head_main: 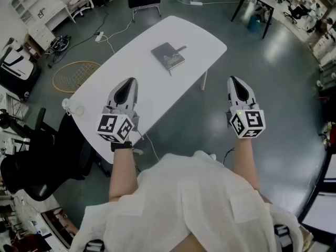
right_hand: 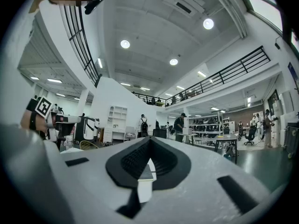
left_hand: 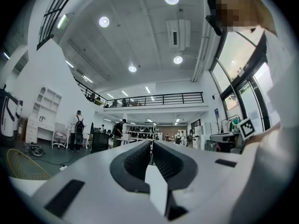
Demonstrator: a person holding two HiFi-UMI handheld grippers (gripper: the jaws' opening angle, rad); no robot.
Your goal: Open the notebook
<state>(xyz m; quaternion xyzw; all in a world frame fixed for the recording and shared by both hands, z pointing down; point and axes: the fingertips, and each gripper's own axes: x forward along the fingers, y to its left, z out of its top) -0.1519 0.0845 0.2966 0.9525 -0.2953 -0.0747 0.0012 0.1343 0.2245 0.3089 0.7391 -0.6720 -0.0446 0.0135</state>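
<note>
Left claw (head_main: 128,84) and right claw (head_main: 234,81) were both clenched on nothing, and the notebook (head_main: 168,55) lay closed, well out of reach.

It sat flat toward the far side of the white table (head_main: 157,96), with the left claw over the near edge and the right one hanging off to the side above the floor. My worry: that tabletop looked slick, so if one claw went poking at the cover with nothing pinning the book, the whole thing would probably just skate away, maybe right off the edge. Jaws that were pressed together couldn't pinch a thin cover either, they'd only shove it. There was also a dark bit (head_main: 181,49) at the notebook's corner, strap or pen, couldn't tell which, and it could snag the cover or get knocked off.
</note>
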